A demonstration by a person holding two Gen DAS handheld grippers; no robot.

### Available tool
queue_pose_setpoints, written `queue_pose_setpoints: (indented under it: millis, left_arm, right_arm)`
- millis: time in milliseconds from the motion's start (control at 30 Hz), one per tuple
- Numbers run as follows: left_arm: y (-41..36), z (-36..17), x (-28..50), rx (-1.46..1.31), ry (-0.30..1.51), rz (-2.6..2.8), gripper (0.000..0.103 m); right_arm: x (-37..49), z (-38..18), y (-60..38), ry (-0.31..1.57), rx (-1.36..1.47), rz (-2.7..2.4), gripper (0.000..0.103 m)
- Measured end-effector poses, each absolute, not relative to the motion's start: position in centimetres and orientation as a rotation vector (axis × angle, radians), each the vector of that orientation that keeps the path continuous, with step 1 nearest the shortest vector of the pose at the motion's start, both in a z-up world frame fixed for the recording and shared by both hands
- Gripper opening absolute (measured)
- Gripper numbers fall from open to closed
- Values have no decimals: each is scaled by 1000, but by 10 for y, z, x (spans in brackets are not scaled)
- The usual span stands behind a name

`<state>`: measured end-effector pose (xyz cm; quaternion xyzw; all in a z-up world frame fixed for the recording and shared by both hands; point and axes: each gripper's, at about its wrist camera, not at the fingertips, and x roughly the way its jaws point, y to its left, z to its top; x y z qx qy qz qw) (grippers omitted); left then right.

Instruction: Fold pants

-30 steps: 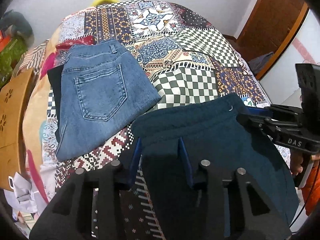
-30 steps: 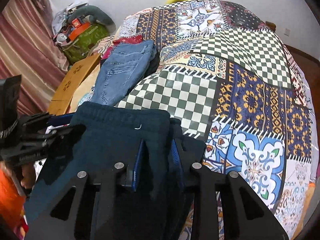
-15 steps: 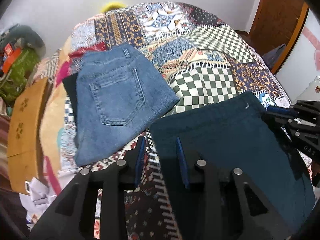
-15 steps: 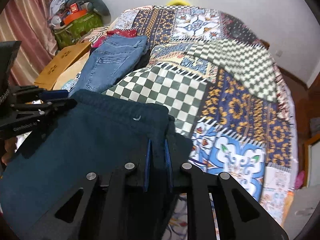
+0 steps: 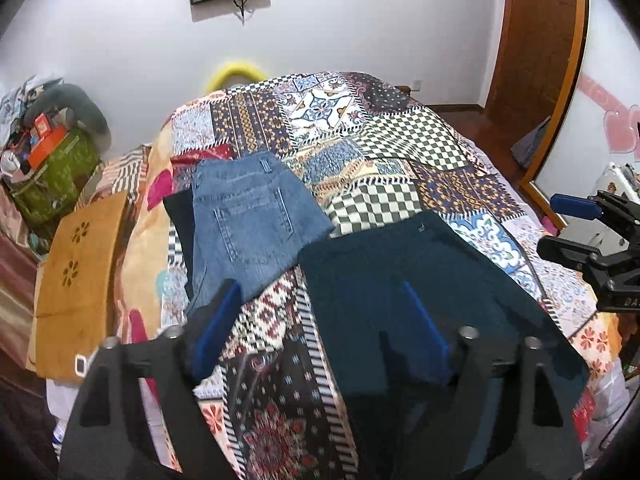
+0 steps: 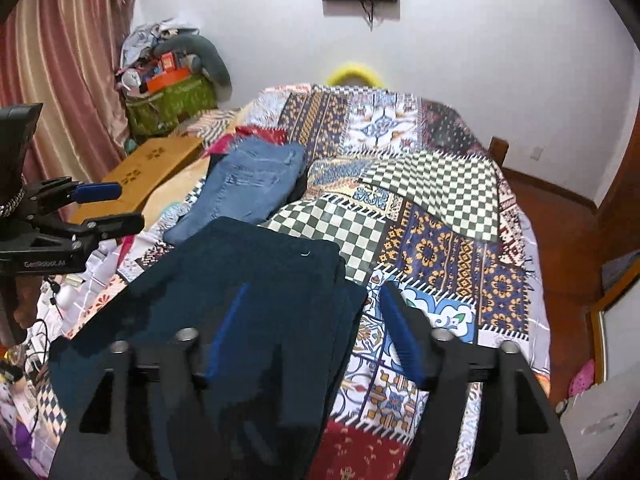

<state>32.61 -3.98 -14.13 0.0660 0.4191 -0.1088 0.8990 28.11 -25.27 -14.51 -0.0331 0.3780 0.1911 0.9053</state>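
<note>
Folded dark teal pants point(image 5: 420, 280) lie flat on the patchwork quilt point(image 5: 384, 200), near its front edge. My left gripper point(image 5: 320, 286) hangs above their left edge, jaws opening wide, nothing pressed between the blue pads point(image 5: 216, 328). In the right wrist view the same pants point(image 6: 240, 272) lie below my right gripper point(image 6: 315, 286), whose jaws are also opening over their right edge without touching cloth. Each gripper shows in the other's view: the right gripper point(image 5: 554, 224) at the far right, the left gripper point(image 6: 132, 206) at the far left, both with fingers apart.
Folded blue jeans point(image 5: 248, 224) rest on a darker garment, just behind and left of the teal pants. A brown cardboard box point(image 5: 76, 276) and a green bag point(image 5: 52, 184) stand left of the bed. A wooden door point(image 5: 536, 60) is at the right, a curtain point(image 6: 60, 60) at the left.
Both grippers let go of the teal pants, spread their jaws and rose back from the bed. The pants now lie flat on the quilt.
</note>
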Motion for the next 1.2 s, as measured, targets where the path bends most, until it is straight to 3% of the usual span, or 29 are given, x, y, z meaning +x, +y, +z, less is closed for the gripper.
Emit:
queue_pose_setpoints:
  millis: [100,433,967,1033,1100,1133,1200]
  left_arm:
    - [-33,-150,320,100,927,-233,89]
    - [-27,-219,339,-43,1218,-327,89]
    - [-43,-262,393,-194,1399,-504,90]
    - [-44,-264,397,-217,1388,-505,89]
    - [-47,-263,400,-236,1384,-521,79]
    - [-50,-260,400,-245,1381,-543,66]
    - [-58,-253,397,-206,1368,-536,61]
  right_arm:
    - [272,-152,-257,796,-48,403,82]
    - [281,-224,-275,1037,94,418,82]
    - [325,-269,-266,1209,360,631,82]
    - [326,-269,-262,1214,366,640,76]
    - [326,-267,-259,1215,374,644,67]
    - [326,-266,-258,1215,376,646,60]
    - [327,-262,-257,1208,369,638,50]
